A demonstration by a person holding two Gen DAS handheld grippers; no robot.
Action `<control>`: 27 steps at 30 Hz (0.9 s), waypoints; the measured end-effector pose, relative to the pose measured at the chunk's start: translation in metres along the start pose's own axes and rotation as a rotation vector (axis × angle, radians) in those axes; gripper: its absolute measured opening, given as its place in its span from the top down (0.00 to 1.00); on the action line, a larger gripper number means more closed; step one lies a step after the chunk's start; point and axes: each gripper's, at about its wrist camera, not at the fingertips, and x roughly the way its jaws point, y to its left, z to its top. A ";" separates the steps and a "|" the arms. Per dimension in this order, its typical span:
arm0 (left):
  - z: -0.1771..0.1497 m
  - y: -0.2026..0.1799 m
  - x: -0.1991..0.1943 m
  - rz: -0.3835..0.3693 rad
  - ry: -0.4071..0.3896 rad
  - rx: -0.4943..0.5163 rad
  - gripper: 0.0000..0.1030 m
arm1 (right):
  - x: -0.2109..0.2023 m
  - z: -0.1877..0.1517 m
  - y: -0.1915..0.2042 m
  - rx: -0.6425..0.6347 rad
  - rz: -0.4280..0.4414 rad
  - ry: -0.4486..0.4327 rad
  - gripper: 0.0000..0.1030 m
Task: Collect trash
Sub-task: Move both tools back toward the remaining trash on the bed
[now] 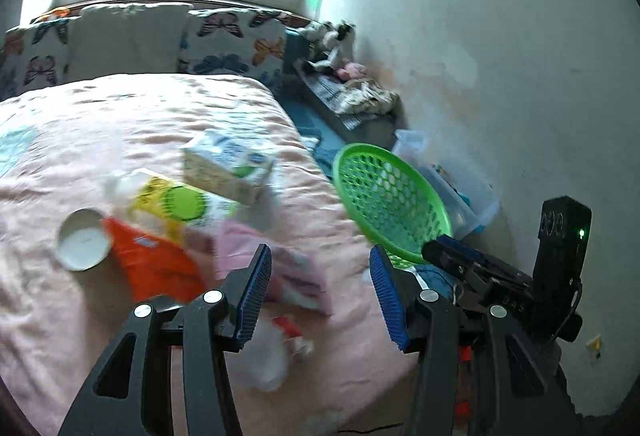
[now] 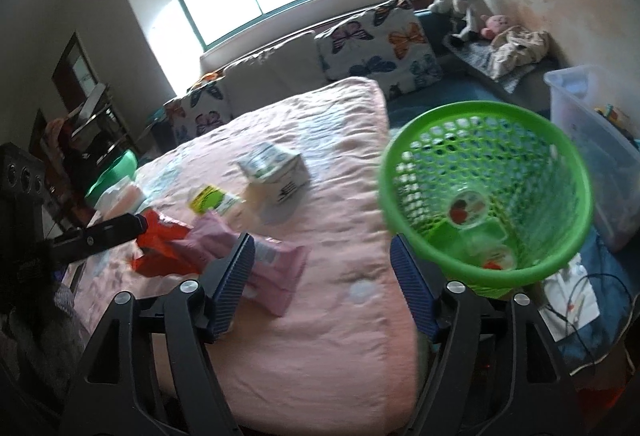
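We count one green mesh basket (image 2: 486, 191) off the bed's (image 1: 120, 139) corner, with two round lidded cups and a clear tub inside. On the pink cover lie one white carton box (image 1: 230, 165), one yellow-green packet (image 1: 180, 201), one orange bag (image 1: 154, 262), one pink pack (image 2: 256, 256) and one white cup (image 1: 83, 244). Their print is too blurred to read. Our left gripper (image 1: 318, 294) and right gripper (image 2: 322, 282) both stand spread, pinching nothing.

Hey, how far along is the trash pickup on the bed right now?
Partly done: the green basket already holds a few small containers. Nothing is in hand; the left gripper and right gripper are open and empty. Left on the bed: white cup, orange wrapper, pink packet, carton.
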 end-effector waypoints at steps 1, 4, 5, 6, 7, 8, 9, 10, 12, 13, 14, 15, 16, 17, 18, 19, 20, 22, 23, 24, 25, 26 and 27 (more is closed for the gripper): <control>-0.001 0.006 -0.004 0.015 -0.009 -0.011 0.52 | 0.001 -0.001 0.006 -0.008 0.007 0.003 0.28; -0.006 0.022 -0.016 0.042 -0.028 -0.049 0.52 | 0.006 -0.004 0.019 -0.029 0.038 0.022 0.27; -0.007 0.027 -0.020 0.048 -0.032 -0.062 0.52 | 0.007 -0.006 0.024 -0.039 0.049 0.028 0.27; -0.009 0.033 -0.023 0.054 -0.038 -0.076 0.52 | 0.009 -0.008 0.030 -0.051 0.062 0.035 0.27; -0.011 0.039 -0.025 0.061 -0.043 -0.090 0.52 | 0.011 -0.010 0.036 -0.065 0.075 0.044 0.27; -0.013 0.043 -0.028 0.065 -0.046 -0.101 0.52 | 0.013 -0.013 0.043 -0.083 0.083 0.051 0.27; -0.014 0.047 -0.030 0.069 -0.047 -0.113 0.52 | 0.014 -0.015 0.047 -0.094 0.086 0.055 0.27; -0.017 0.052 -0.032 0.072 -0.048 -0.127 0.52 | 0.016 -0.018 0.054 -0.110 0.095 0.067 0.27; -0.020 0.057 -0.034 0.082 -0.046 -0.141 0.52 | 0.021 -0.024 0.063 -0.135 0.111 0.087 0.27; -0.022 0.060 -0.034 0.085 -0.045 -0.147 0.52 | 0.024 -0.027 0.068 -0.152 0.114 0.098 0.27; -0.024 0.063 -0.035 0.086 -0.043 -0.154 0.52 | 0.028 -0.032 0.073 -0.167 0.117 0.113 0.27; -0.026 0.065 -0.035 0.088 -0.041 -0.158 0.52 | 0.032 -0.036 0.075 -0.175 0.118 0.124 0.28; -0.028 0.067 -0.035 0.090 -0.039 -0.163 0.52 | 0.036 -0.040 0.078 -0.183 0.122 0.138 0.28; -0.030 0.071 -0.035 0.090 -0.036 -0.170 0.52 | 0.038 -0.044 0.080 -0.188 0.125 0.150 0.30; -0.031 0.072 -0.034 0.088 -0.033 -0.174 0.52 | 0.042 -0.047 0.081 -0.194 0.130 0.167 0.32; -0.033 0.073 -0.033 0.085 -0.029 -0.178 0.52 | 0.045 -0.051 0.083 -0.198 0.134 0.179 0.33; -0.034 0.074 -0.032 0.078 -0.022 -0.182 0.52 | 0.049 -0.054 0.084 -0.203 0.140 0.193 0.36; -0.038 0.076 -0.030 0.065 -0.013 -0.189 0.52 | 0.054 -0.058 0.086 -0.207 0.148 0.208 0.38; -0.040 0.076 -0.029 0.059 -0.009 -0.191 0.52 | 0.058 -0.060 0.087 -0.209 0.154 0.216 0.38; -0.042 0.077 -0.028 0.050 -0.002 -0.195 0.52 | 0.061 -0.061 0.088 -0.211 0.157 0.220 0.38; -0.043 0.078 -0.028 0.045 0.002 -0.196 0.52 | 0.064 -0.062 0.089 -0.212 0.159 0.223 0.38; -0.045 0.079 -0.027 0.040 0.007 -0.199 0.52 | 0.066 -0.062 0.090 -0.213 0.165 0.226 0.38; -0.047 0.080 -0.027 0.032 0.012 -0.203 0.52 | 0.069 -0.063 0.091 -0.214 0.172 0.227 0.38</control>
